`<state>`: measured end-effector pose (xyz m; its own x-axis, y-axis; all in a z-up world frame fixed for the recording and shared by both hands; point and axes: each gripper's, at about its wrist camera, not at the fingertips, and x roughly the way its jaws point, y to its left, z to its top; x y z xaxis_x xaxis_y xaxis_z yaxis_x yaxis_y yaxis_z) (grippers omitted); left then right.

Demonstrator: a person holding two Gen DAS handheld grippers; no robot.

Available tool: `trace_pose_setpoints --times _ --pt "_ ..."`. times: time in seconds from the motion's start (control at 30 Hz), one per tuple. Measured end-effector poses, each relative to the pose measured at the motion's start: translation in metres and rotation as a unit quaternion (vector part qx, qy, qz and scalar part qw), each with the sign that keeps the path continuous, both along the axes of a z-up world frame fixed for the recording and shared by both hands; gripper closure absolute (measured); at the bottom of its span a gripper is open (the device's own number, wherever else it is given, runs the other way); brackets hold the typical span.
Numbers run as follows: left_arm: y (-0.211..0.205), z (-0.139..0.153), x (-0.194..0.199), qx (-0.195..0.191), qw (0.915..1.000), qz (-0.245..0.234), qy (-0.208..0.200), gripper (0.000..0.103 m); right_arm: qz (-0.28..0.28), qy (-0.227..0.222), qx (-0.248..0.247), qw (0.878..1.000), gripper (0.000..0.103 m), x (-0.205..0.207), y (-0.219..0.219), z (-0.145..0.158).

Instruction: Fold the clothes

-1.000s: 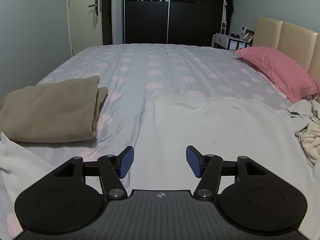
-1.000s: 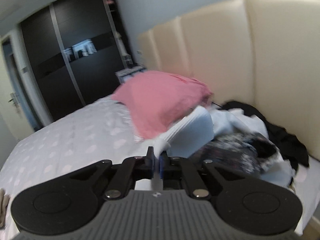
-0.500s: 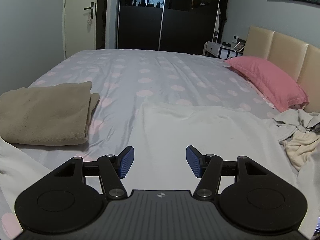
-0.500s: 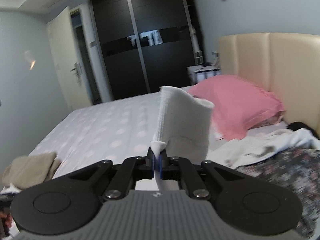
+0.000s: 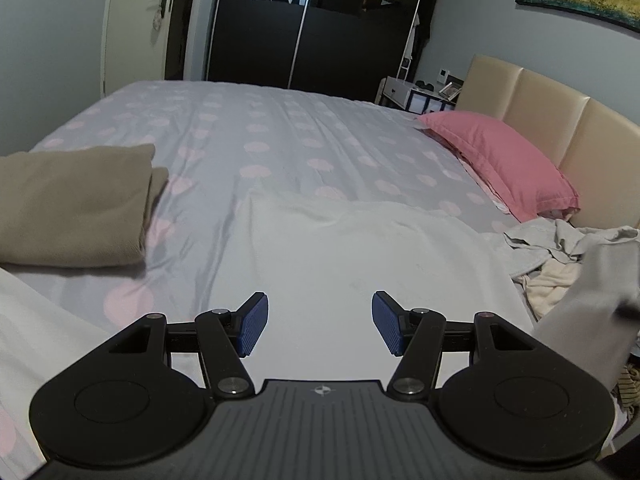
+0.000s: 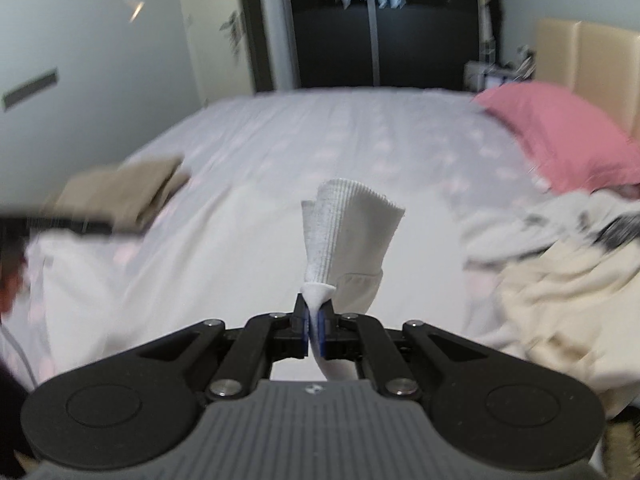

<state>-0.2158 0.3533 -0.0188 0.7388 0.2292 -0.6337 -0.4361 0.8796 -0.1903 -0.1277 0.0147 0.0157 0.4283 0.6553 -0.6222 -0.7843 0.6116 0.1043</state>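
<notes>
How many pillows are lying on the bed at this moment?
1. A pink pillow lies at the head of the bed, against the beige headboard. The pile of unfolded clothes beside it may hide another.

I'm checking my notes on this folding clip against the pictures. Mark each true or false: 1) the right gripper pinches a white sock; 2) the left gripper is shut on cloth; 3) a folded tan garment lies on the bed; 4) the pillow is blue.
1) True: the right gripper is shut on the white sock.
2) False: the left gripper is open and holds nothing, above a white cloth.
3) True: the folded tan garment lies on the bed.
4) False: the pillow is pink.
</notes>
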Motion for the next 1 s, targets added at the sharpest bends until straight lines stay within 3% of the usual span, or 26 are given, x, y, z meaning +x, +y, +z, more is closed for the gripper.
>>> trace_pose_setpoints --times 0.23,0.47,0.6,0.7,0.83,1.0 --pt "-0.015 -0.012 0.0 -0.032 0.9992 -0.018 0.013 0.047 0.05 -0.019 -0.067 0.996 0.098 -0.049 0.032 -0.074" --pt "-0.04 -0.046 0.008 -0.069 0.9949 -0.044 0.059 0.047 0.126 -0.029 -0.13 0.983 0.097 -0.088 0.056 -0.128" --pt "-0.051 -0.064 0.013 -0.091 0.9903 -0.06 0.087 0.047 0.156 -0.007 -0.154 0.976 0.085 -0.093 0.057 -0.143" --pt "-0.059 -0.073 0.018 -0.102 0.9872 -0.074 0.098 0.046 0.174 0.018 -0.166 0.97 0.064 -0.093 0.056 -0.149" --pt "-0.073 -0.092 0.027 -0.108 0.9816 -0.09 0.129 0.046 0.174 0.032 -0.162 0.971 0.057 -0.089 0.052 -0.147" --pt "-0.092 -0.121 0.036 -0.087 0.9729 -0.113 0.182 0.049 0.156 0.044 -0.142 0.976 0.046 -0.078 0.044 -0.137"
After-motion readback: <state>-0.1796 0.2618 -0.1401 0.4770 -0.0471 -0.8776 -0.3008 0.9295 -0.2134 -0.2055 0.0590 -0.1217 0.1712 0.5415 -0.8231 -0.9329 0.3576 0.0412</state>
